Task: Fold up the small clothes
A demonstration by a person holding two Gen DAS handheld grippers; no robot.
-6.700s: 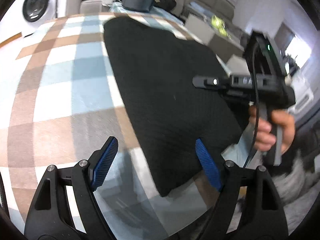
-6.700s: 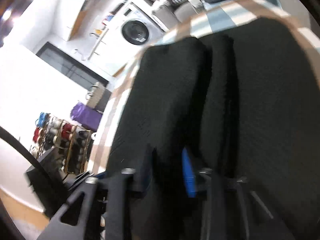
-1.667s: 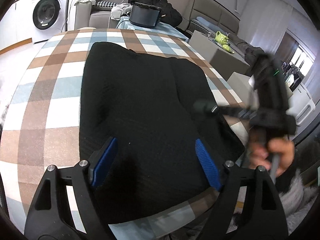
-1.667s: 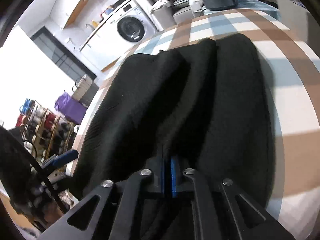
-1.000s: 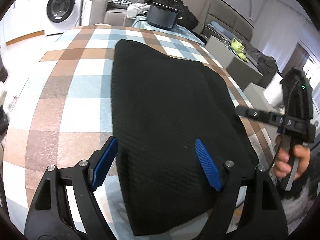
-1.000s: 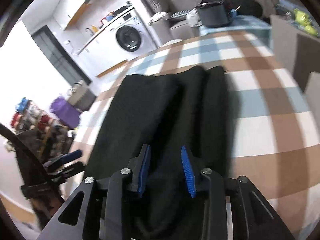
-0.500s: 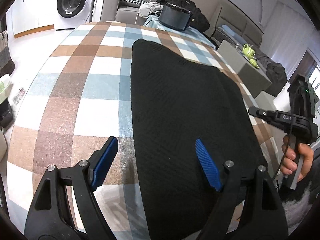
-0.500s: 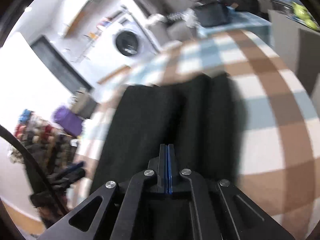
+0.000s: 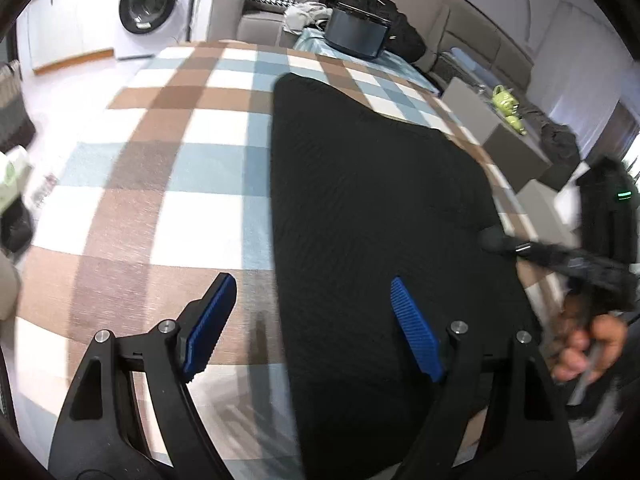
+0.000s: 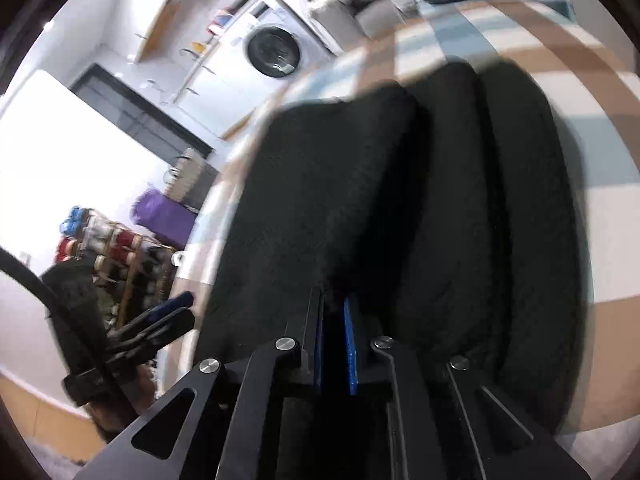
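Black ribbed knit garment (image 9: 372, 208) lies rumpled on checked cloth (image 9: 168, 184).

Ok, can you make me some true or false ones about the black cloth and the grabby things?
1. The black cloth lies on a checked tablecloth. True.
2. The left hand-held gripper is squeezed shut on the cloth. False: its blue pads stand wide apart, with nothing pinched.
3. The right hand-held gripper is pinching black fabric between its blue pads. True.
4. A washing machine stands behind the table. True.
5. The cloth is red with stripes. False: it is plain black.
6. The cloth is spread out completely flat. False: the right wrist view shows it bunched into long folds.
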